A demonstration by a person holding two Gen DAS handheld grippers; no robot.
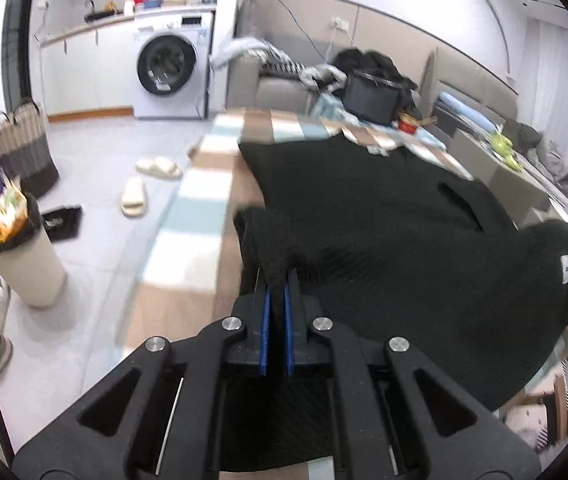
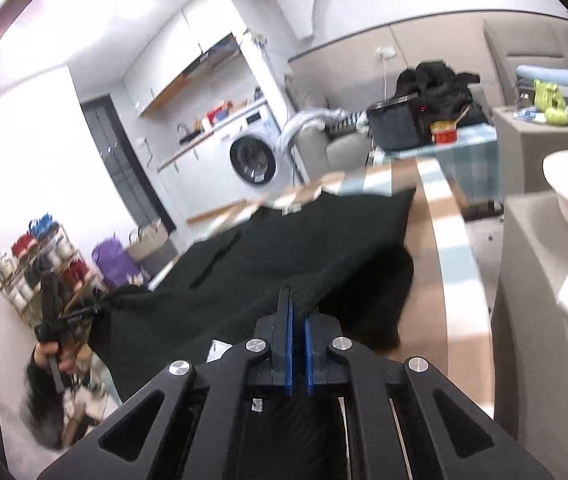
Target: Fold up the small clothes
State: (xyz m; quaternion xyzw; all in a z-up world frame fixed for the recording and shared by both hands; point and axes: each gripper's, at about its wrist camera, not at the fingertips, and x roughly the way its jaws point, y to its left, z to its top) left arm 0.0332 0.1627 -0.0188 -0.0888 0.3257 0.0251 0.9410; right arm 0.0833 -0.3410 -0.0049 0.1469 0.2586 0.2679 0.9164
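On the checked cloth (image 1: 203,208), a black knit garment (image 1: 364,208) lies spread.

1. No text, brand, number or sign can be read in either view; both are blurred.
2. A small white label (image 1: 565,268) is sewn on the black garment (image 1: 364,216) at the right edge of the left wrist view; its print is too blurred to make out.
3. A white tag (image 2: 291,209) lies at the far edge of the same garment, at the centre of the right wrist view; it cannot be read.
4. The washing machine (image 1: 171,68), upper left of the left wrist view, bears a dark panel and a sticker on its door, both too small to read.
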